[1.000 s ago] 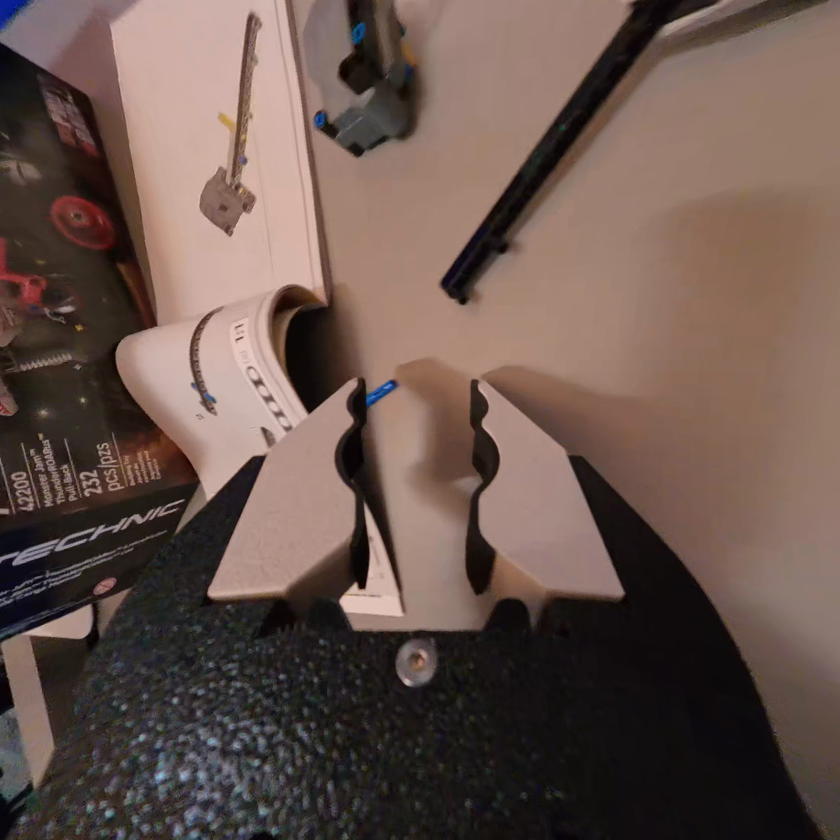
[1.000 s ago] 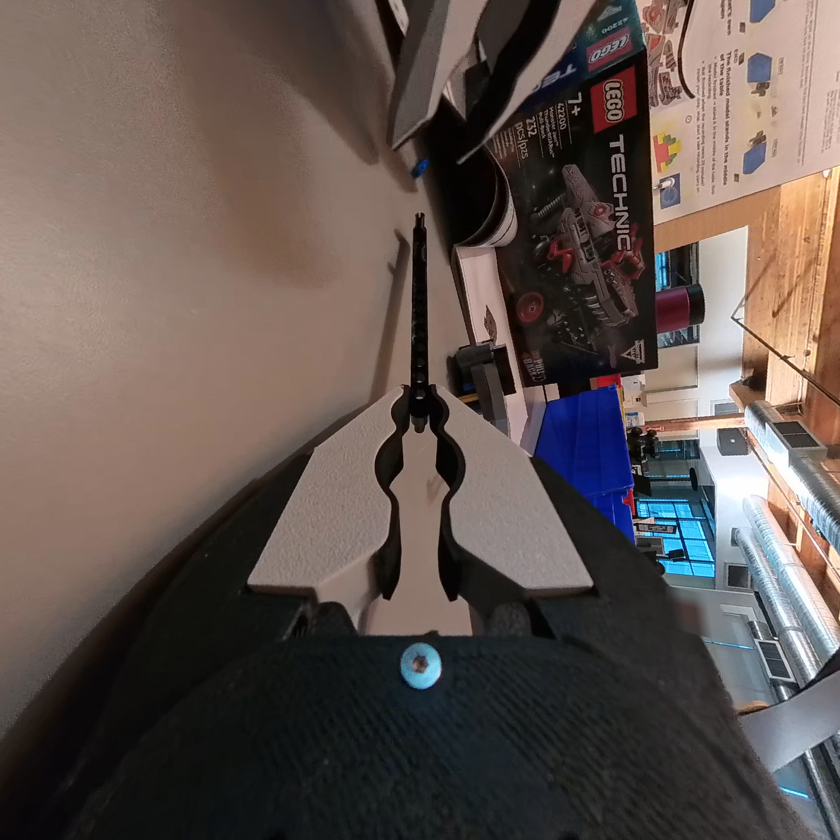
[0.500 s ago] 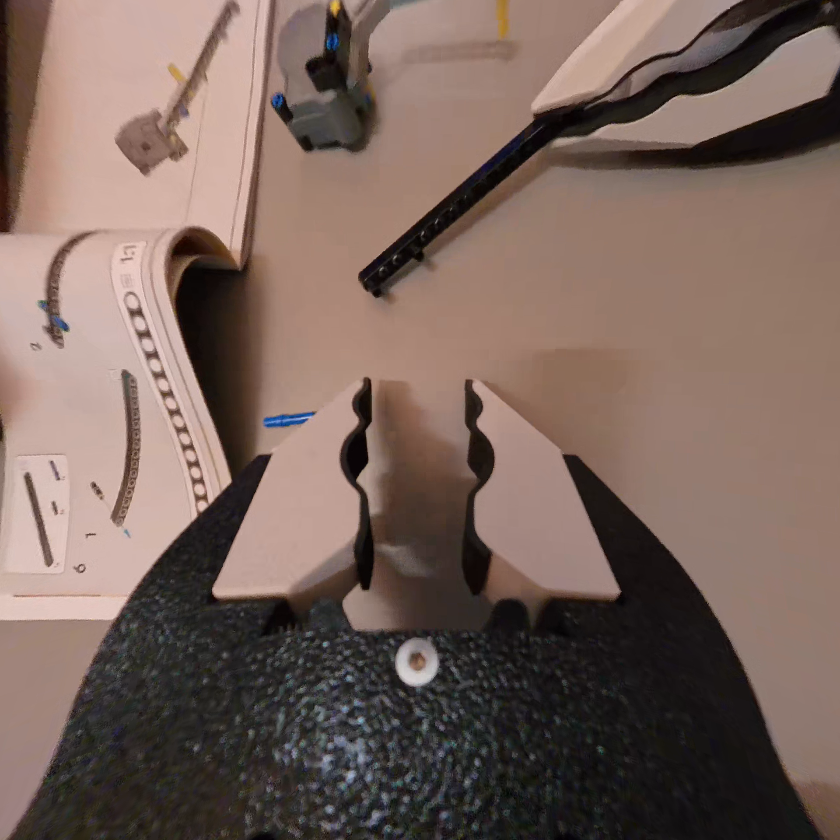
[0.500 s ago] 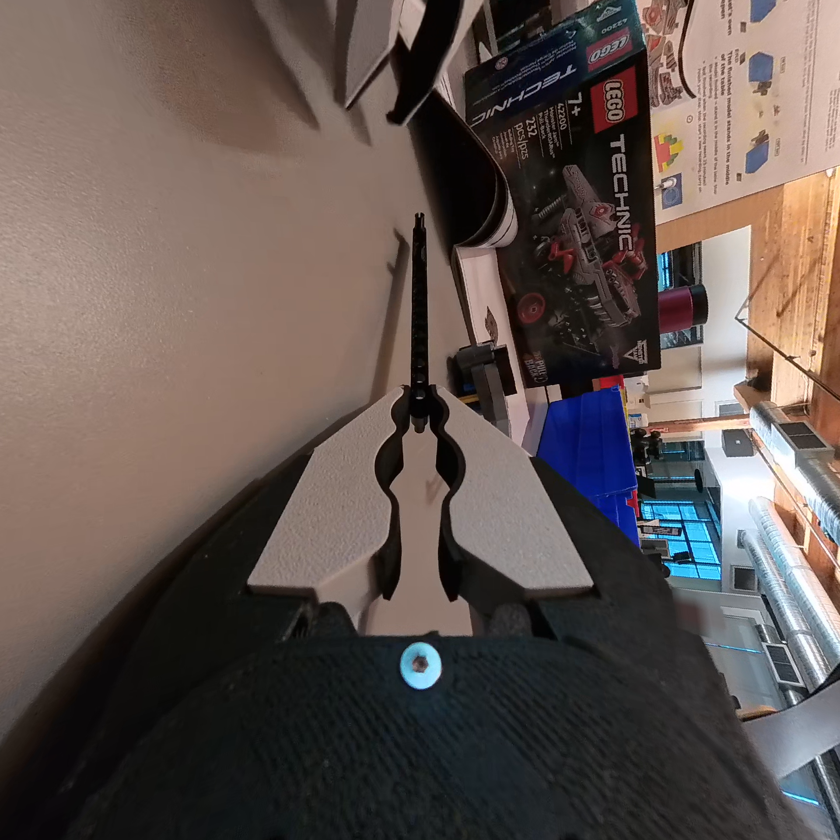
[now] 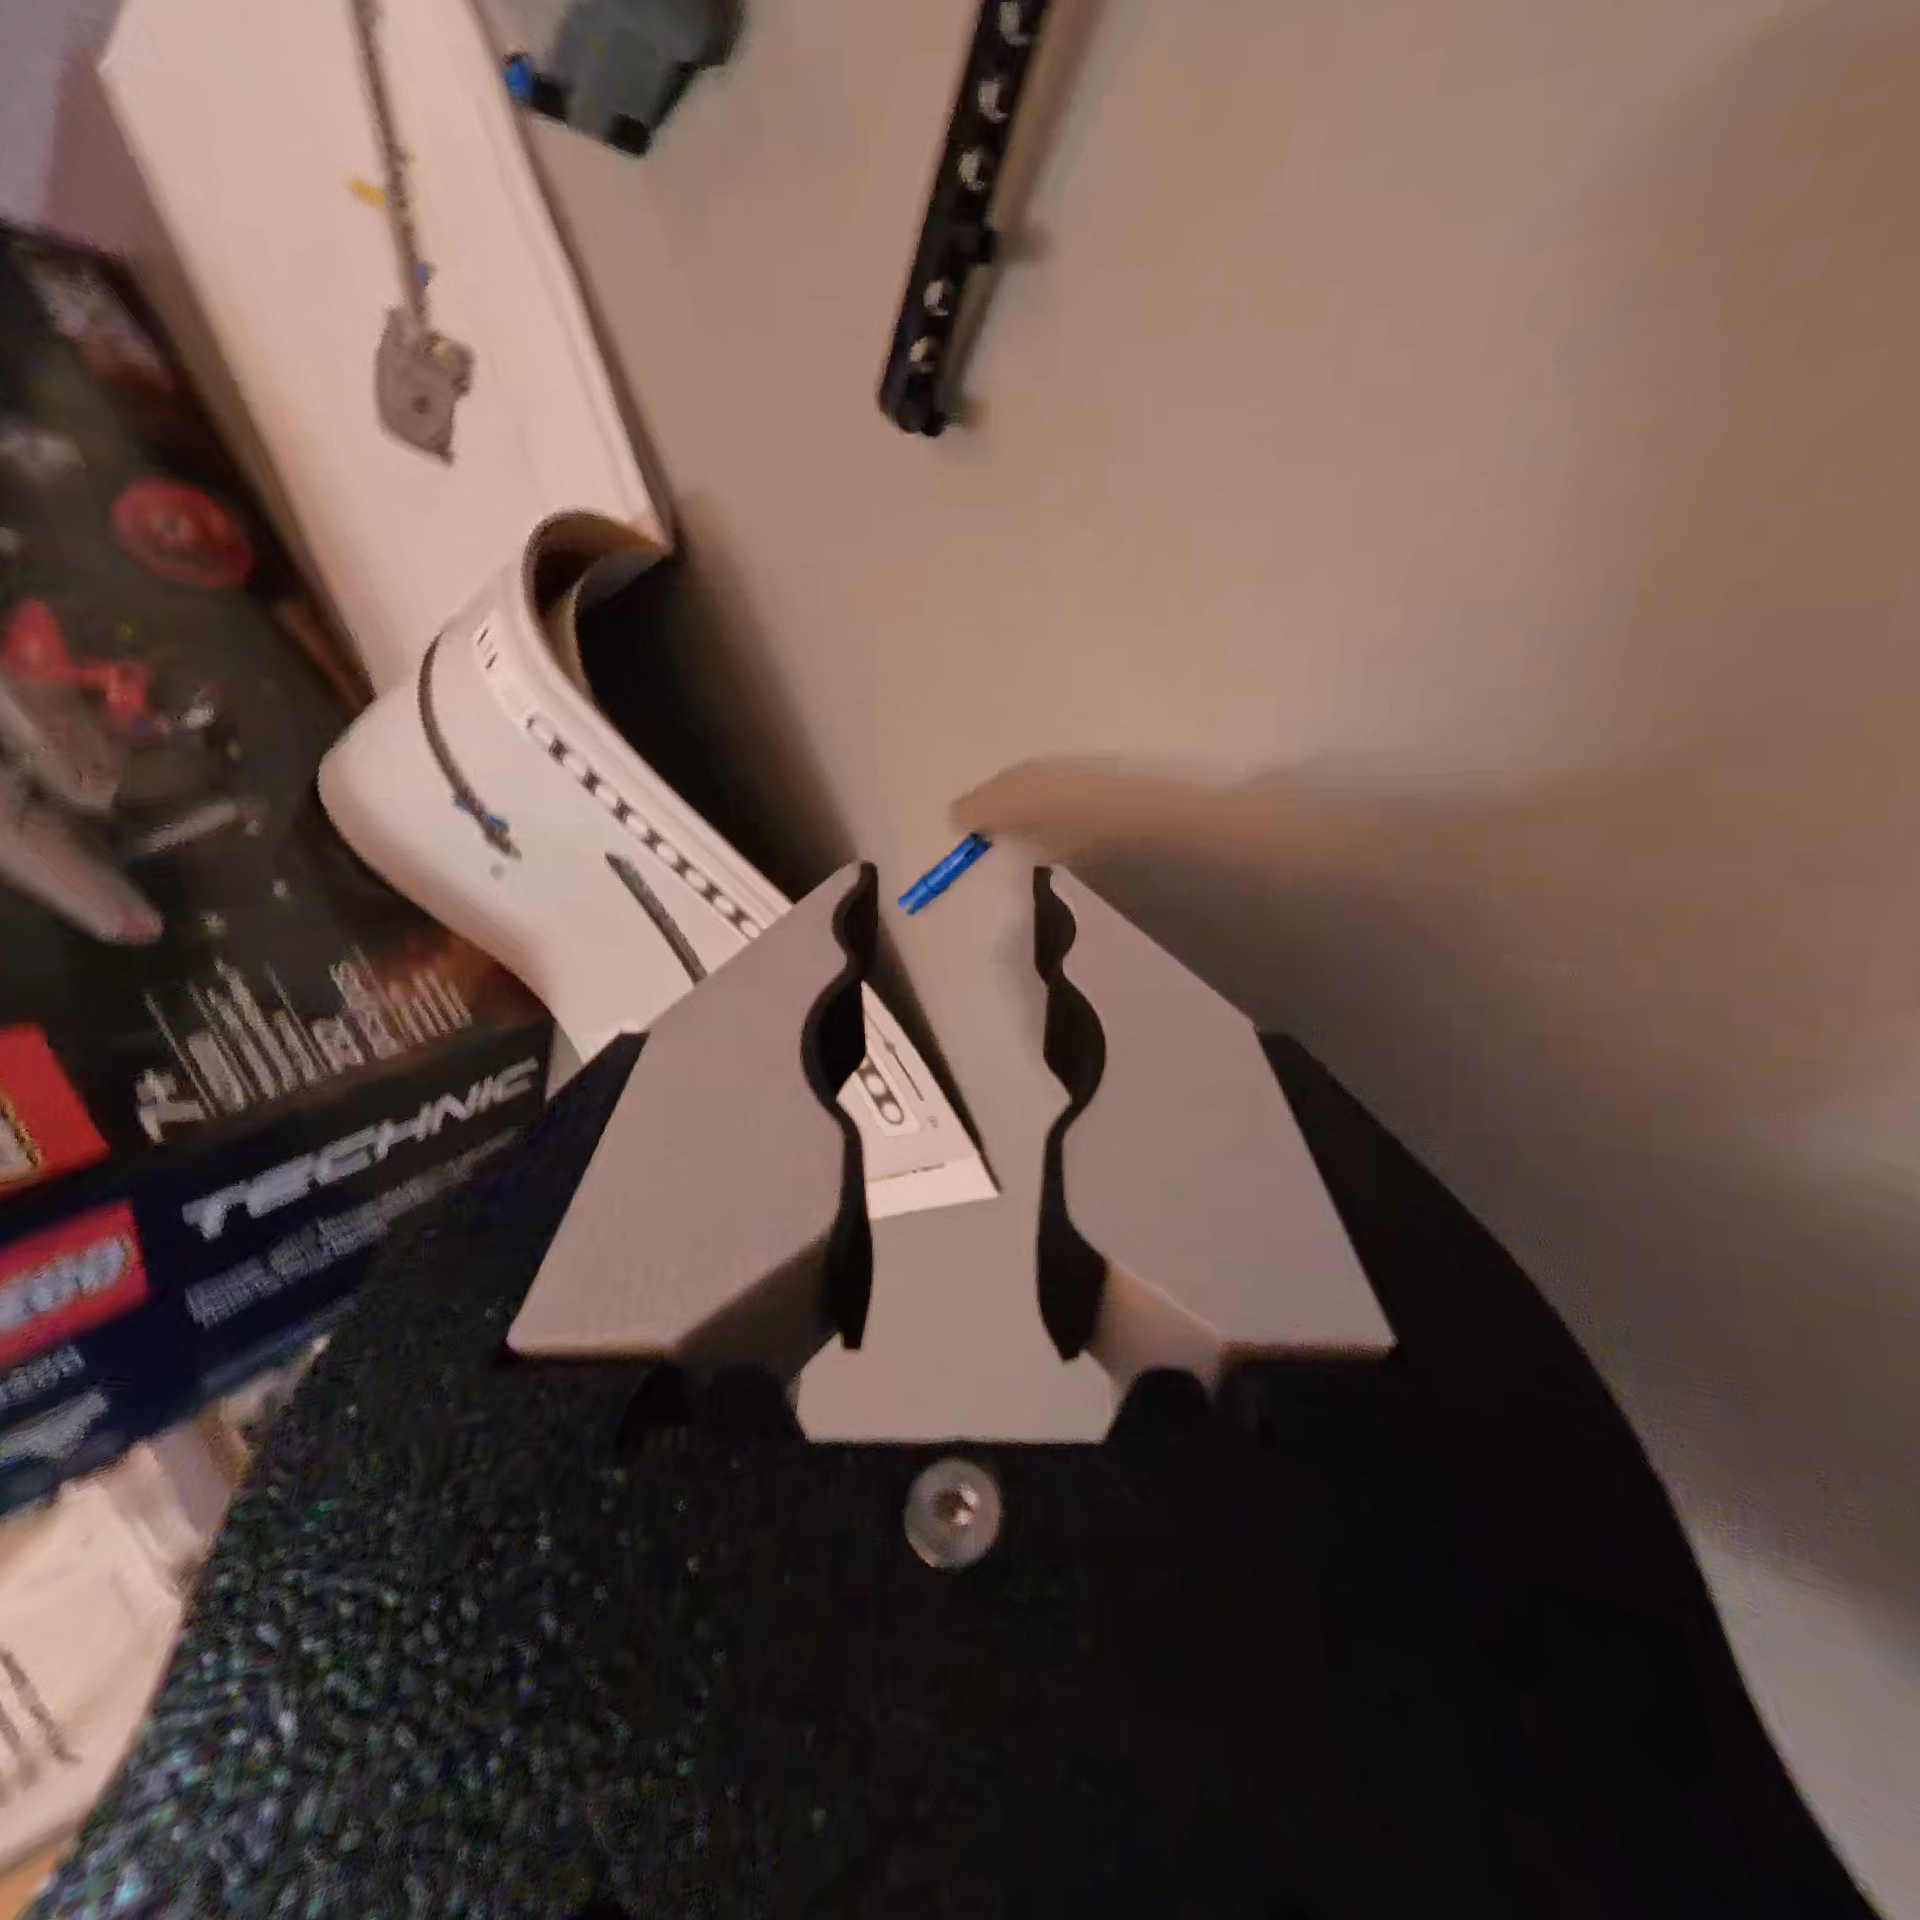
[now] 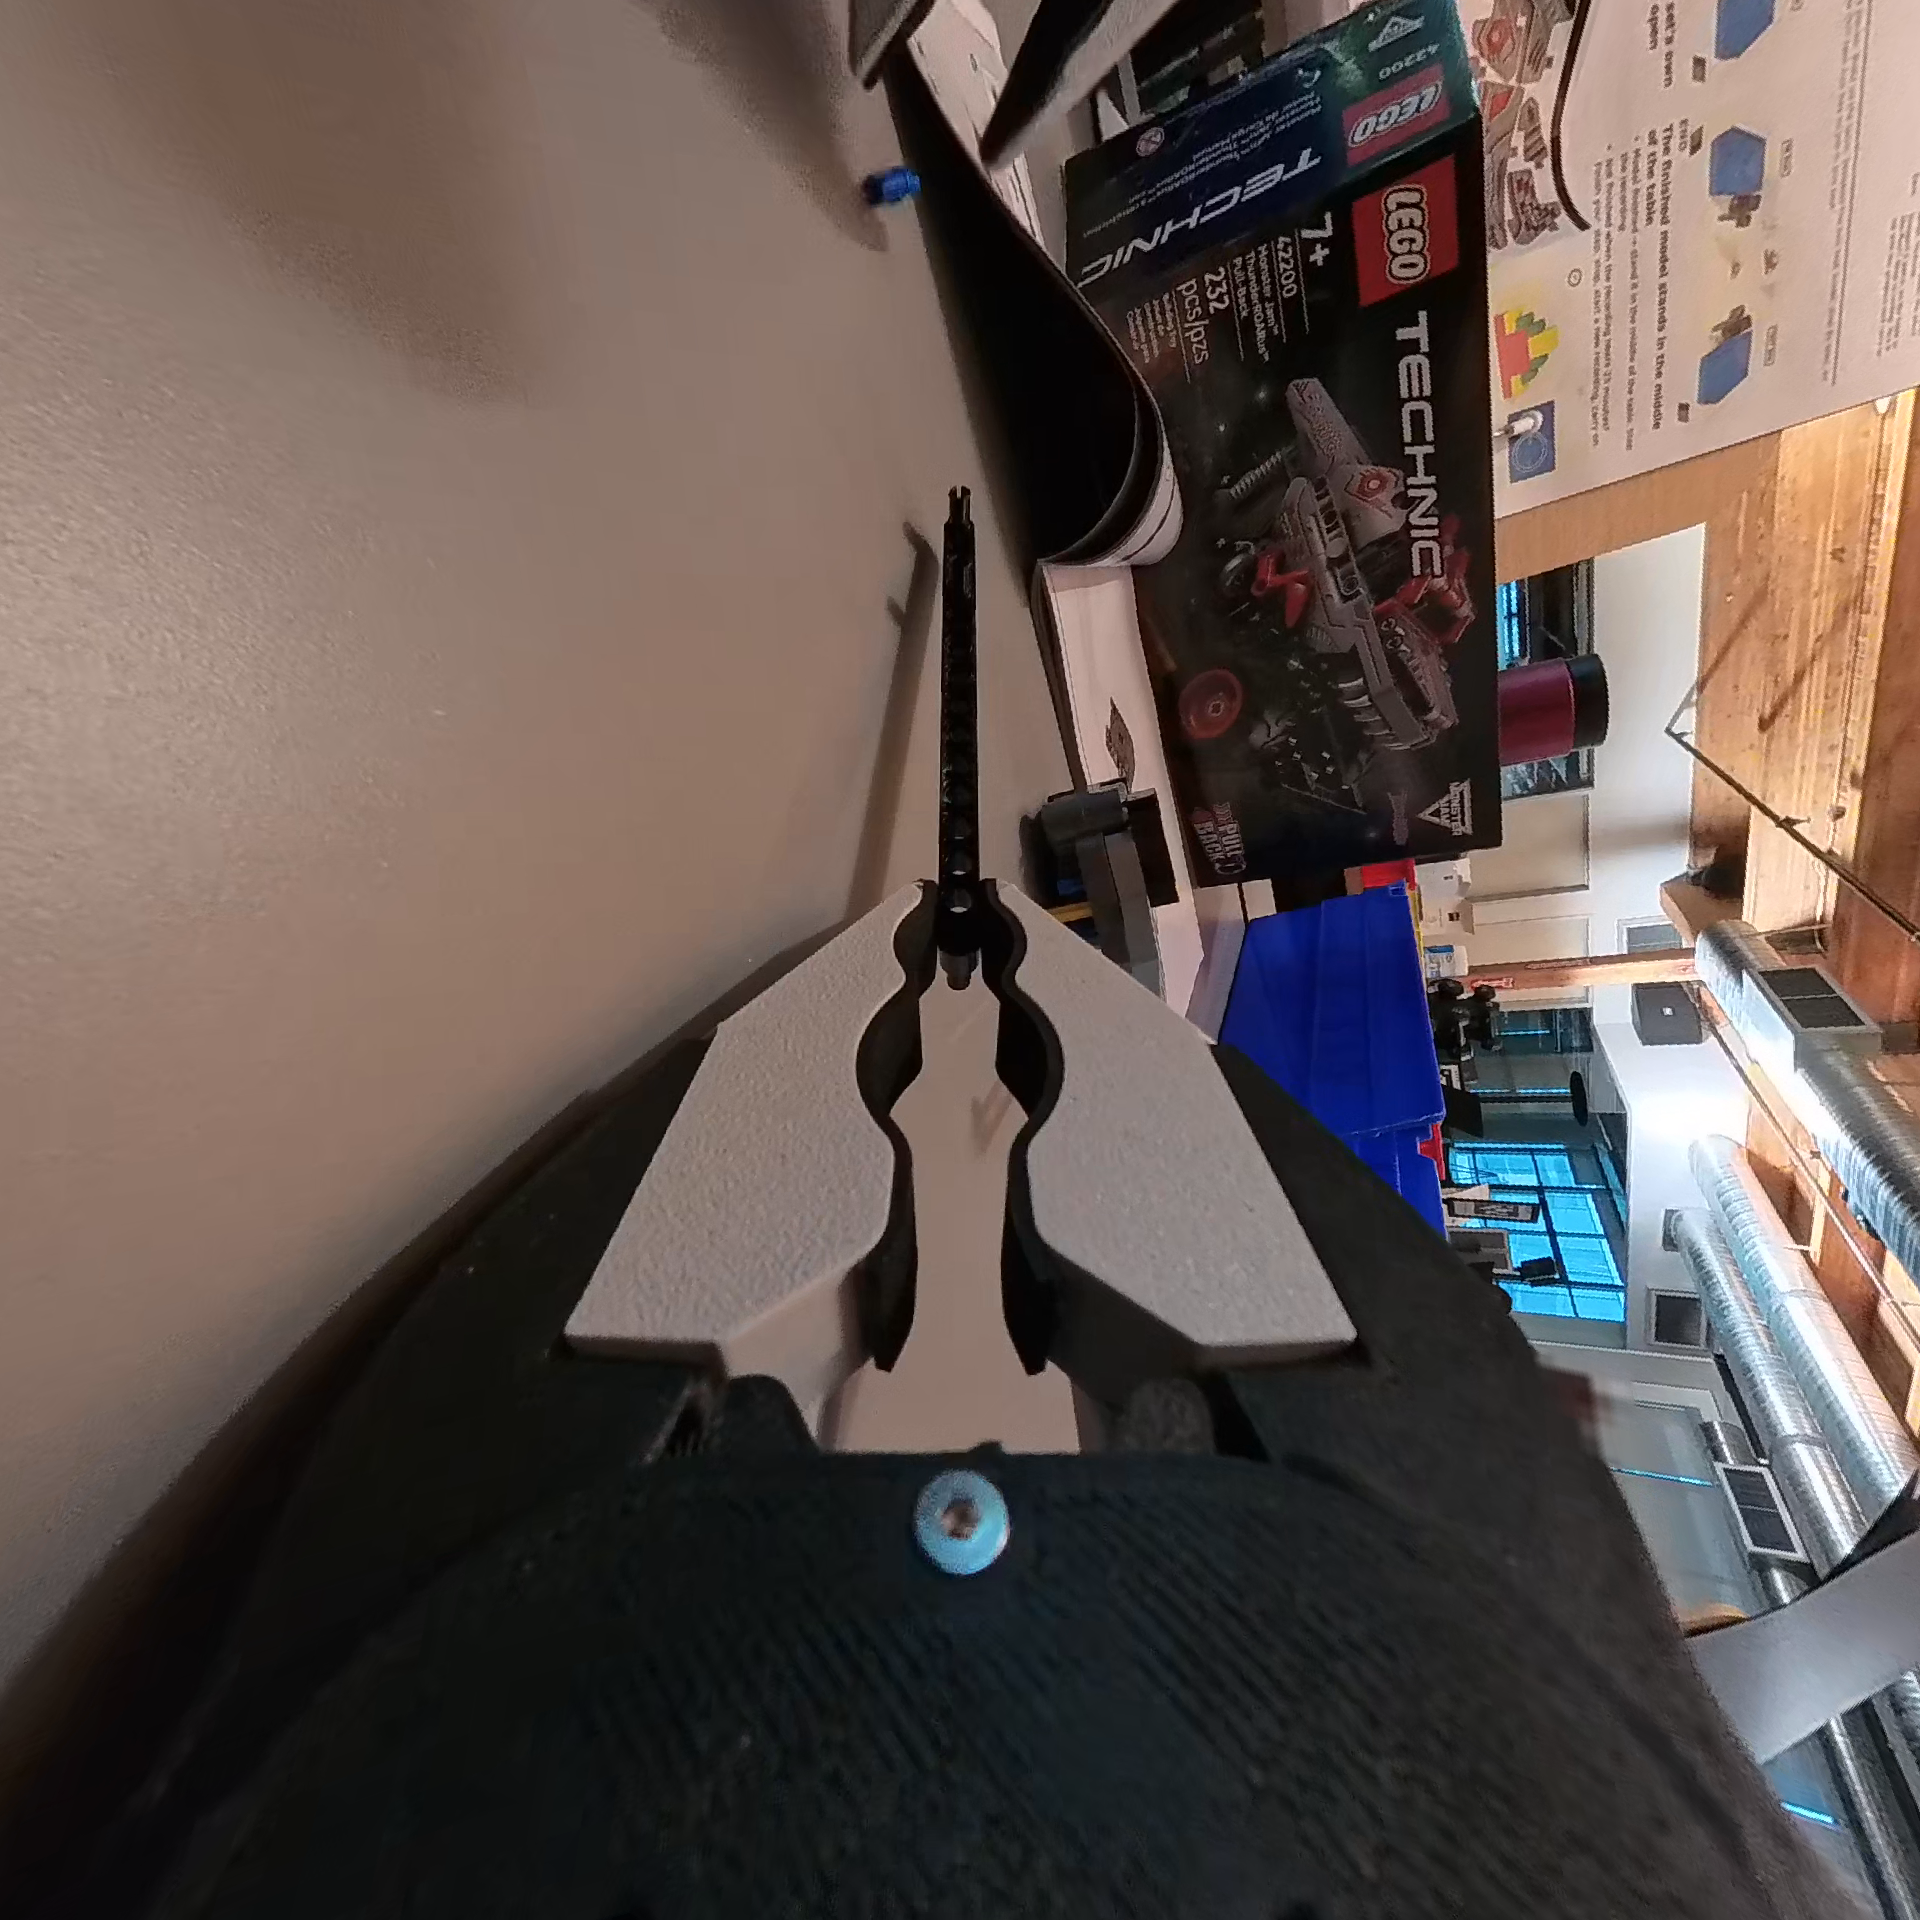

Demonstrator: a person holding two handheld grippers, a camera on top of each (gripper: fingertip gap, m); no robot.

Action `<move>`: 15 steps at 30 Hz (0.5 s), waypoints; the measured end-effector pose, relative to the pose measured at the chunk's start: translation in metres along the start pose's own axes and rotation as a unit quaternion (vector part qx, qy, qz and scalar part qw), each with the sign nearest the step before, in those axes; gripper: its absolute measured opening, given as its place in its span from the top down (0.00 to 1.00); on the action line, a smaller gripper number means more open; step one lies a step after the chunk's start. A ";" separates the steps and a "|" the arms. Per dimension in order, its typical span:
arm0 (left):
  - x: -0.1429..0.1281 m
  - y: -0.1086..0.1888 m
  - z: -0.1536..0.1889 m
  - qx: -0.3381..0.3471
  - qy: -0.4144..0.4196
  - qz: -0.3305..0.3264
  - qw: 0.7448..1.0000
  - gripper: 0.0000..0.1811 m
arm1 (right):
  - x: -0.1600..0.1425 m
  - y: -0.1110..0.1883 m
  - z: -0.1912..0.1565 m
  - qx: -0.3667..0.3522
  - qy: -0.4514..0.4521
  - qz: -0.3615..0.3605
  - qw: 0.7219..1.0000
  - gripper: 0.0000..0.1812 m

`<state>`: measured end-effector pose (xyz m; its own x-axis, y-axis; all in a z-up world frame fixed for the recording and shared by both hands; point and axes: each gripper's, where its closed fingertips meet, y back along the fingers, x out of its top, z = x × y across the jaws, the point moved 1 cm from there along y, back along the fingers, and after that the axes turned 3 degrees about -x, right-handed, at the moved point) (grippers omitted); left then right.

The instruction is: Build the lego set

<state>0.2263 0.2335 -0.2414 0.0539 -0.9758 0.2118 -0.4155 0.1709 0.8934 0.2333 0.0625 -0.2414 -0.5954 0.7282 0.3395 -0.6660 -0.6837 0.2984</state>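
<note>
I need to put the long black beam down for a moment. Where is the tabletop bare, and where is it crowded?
Bare: the wide tabletop right of the black beam, and the stretch between it and the blue pin. Crowded: the left edge, with the open instruction booklet, set box and grey subassembly.

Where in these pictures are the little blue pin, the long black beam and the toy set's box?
blue pin [image 5: 943, 873], left wrist view: middle of its shaft, on the table.
black beam [image 6: 957, 707], right wrist view: midway along its holed length.
box [image 6: 1340, 499], right wrist view: its dark front face.
</note>
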 end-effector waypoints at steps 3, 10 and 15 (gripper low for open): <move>-0.008 -0.006 -0.002 -0.044 -0.071 -0.064 0.994 0.85 | 0.000 0.000 0.000 -0.001 0.003 -0.001 1.000 0.97; -0.008 -0.020 -0.009 -0.102 -0.151 -0.132 0.974 0.96 | 0.000 0.000 0.000 -0.001 0.001 0.000 1.000 0.97; -0.001 -0.005 0.025 -0.203 0.009 -0.126 0.971 0.99 | 0.000 0.000 0.000 0.001 -0.002 0.002 1.000 0.97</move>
<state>0.2056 0.2303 -0.2559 0.1239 -0.9918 -0.0299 0.0054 -0.0295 0.9996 0.2334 0.0625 -0.2410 -0.5967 0.7247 0.3447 -0.6622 -0.6873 0.2985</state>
